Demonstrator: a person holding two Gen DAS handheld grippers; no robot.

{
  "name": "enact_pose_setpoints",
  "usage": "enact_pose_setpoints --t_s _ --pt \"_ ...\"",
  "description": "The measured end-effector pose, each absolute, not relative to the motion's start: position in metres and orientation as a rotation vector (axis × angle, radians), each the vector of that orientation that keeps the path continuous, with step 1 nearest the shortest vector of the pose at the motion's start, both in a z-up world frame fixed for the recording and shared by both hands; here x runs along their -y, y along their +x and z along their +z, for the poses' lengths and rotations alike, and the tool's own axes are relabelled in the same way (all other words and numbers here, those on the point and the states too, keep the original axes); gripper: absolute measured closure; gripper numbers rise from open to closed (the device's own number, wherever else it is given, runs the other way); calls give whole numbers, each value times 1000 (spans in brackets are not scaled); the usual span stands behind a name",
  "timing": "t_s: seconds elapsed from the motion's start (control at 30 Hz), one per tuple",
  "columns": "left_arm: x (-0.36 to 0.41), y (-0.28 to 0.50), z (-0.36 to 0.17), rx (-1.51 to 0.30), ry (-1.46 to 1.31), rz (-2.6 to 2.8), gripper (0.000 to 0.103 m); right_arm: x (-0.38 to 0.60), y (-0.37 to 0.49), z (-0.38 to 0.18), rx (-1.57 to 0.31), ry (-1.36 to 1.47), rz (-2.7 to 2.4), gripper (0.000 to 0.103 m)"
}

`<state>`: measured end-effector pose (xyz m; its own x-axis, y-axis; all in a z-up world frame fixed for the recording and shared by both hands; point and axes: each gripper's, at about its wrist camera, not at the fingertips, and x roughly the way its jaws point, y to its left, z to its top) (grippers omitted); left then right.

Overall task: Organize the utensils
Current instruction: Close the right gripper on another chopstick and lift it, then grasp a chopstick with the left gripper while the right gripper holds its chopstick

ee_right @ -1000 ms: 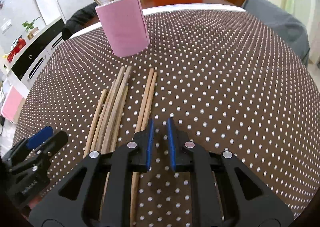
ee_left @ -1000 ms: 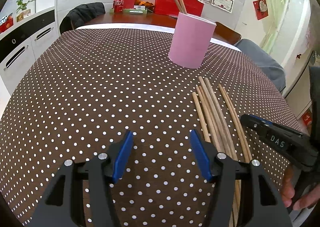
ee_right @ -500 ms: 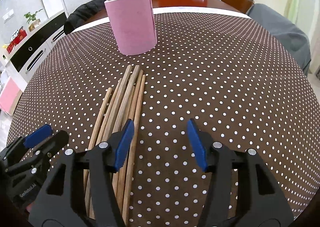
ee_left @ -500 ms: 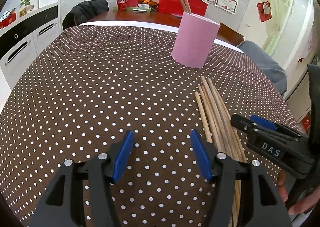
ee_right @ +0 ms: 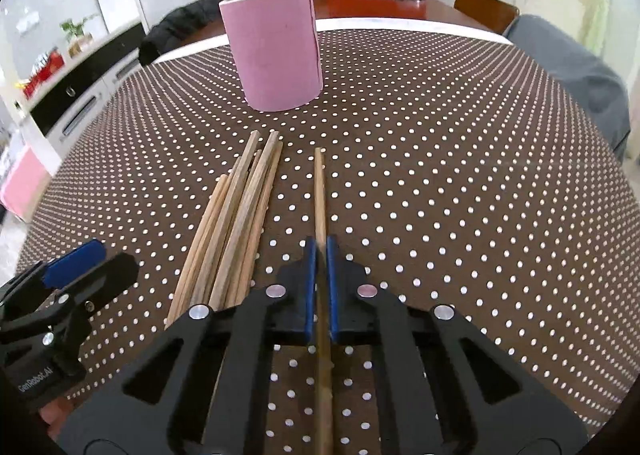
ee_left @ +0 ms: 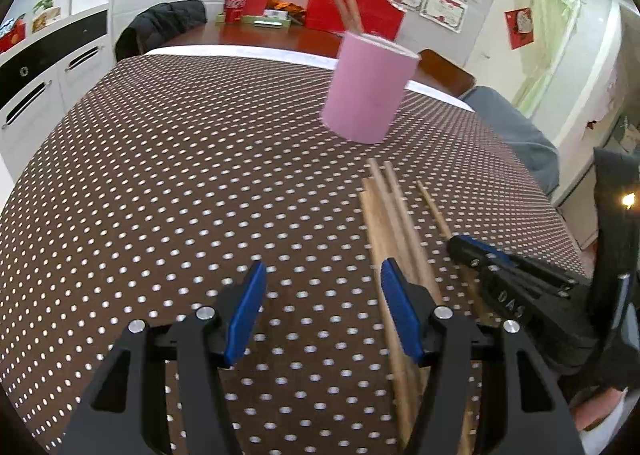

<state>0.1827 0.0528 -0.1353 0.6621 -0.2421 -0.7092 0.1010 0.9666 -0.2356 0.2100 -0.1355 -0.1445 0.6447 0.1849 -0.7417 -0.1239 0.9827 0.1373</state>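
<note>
right hand-held gripper clenched on one chopstick | left hand-held gripper released, marked "GenRobot.AI" | pile on dotted surface near pink cup | right marked "DAS"

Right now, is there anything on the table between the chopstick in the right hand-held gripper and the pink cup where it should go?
Nothing visible does. The right hand-held gripper is shut on one chopstick, and only bare dotted tablecloth lies between its tip and the pink cup. The remaining chopsticks lie left of that path.
</note>
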Motion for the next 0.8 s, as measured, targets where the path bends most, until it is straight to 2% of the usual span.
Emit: enact_pose_setpoints --t_s 0.5,0.8 --pt "10 203 -133 -842 25 -194 43 166 203 -148 -834 304 295 97" --pt "10 214 -139 -865 62 -153 43 170 203 -147 -835 317 307 97"
